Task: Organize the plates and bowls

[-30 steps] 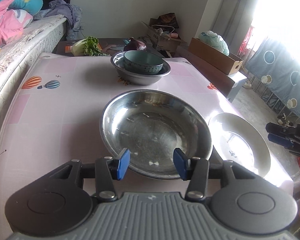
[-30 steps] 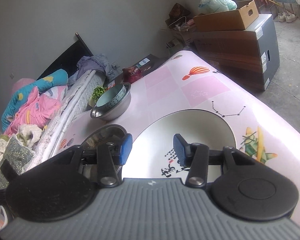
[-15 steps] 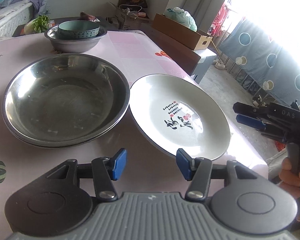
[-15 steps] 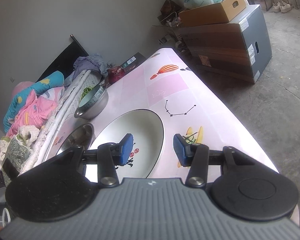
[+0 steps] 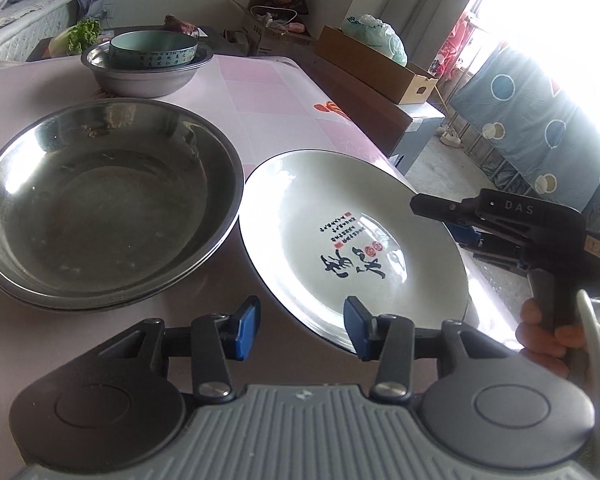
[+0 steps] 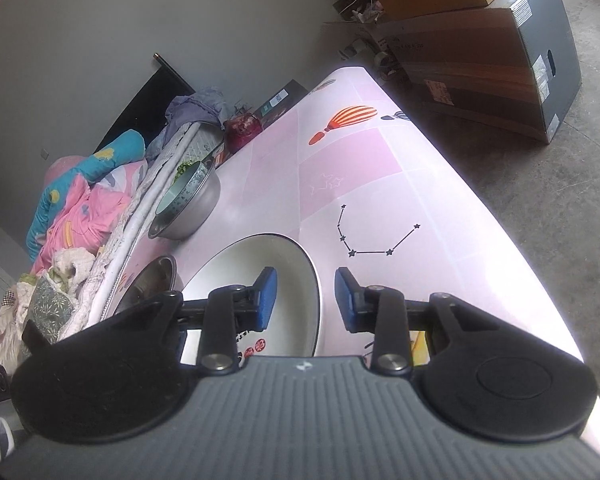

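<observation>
A white plate with black calligraphy lies on the pink table, right of a large steel basin. At the back a teal bowl sits inside a smaller steel bowl. My left gripper is open, low over the plate's near rim. My right gripper is open with the plate's right rim between its jaws; it also shows in the left wrist view. The stacked bowls and basin appear in the right wrist view.
A bed with pink and blue bedding runs along the table's far side. Cardboard boxes stand on the floor past the table's end. Greens and a red onion lie behind the bowls.
Both grippers have moved in toward the white plate. The right gripper has come to the plate's right rim. The left view has shifted from the basin to the plate.
</observation>
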`<state>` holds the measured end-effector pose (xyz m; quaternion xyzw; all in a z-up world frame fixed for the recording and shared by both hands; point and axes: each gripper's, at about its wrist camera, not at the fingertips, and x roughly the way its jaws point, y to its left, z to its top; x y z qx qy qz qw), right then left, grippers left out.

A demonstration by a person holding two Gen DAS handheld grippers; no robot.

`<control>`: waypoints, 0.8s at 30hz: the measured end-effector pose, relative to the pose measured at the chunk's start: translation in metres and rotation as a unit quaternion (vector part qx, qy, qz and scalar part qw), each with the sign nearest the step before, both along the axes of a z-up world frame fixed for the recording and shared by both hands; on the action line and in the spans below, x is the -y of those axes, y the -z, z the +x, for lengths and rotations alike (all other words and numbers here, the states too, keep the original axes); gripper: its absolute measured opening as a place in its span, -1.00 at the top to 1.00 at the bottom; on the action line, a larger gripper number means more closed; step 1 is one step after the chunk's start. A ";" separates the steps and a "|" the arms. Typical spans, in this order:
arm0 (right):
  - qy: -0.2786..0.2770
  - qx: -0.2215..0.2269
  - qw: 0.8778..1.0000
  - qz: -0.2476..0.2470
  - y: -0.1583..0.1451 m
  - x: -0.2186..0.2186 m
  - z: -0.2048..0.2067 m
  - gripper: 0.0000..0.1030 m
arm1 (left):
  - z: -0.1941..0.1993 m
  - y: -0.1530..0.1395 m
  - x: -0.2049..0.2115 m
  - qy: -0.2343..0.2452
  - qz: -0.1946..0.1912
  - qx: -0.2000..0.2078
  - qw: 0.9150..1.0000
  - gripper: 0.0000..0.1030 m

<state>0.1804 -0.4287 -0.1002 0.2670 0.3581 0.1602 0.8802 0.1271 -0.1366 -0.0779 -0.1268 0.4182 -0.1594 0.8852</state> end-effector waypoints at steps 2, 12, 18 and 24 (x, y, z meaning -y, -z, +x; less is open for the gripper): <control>-0.004 -0.004 1.000 0.001 0.002 -0.005 0.002 0.51 | 0.000 0.000 0.004 0.001 0.011 0.001 1.000 0.30; 0.004 -0.036 0.999 -0.003 -0.005 -0.008 -0.045 0.49 | -0.017 -0.005 -0.001 0.020 0.023 -0.013 0.999 0.34; 0.015 -0.056 0.998 0.000 -0.008 -0.016 -0.096 0.47 | -0.044 -0.005 -0.018 0.062 0.014 -0.034 0.997 0.34; 0.005 -0.065 0.998 -0.007 -0.010 -0.042 -0.137 0.44 | -0.074 -0.008 -0.044 0.079 0.015 -0.045 0.996 0.34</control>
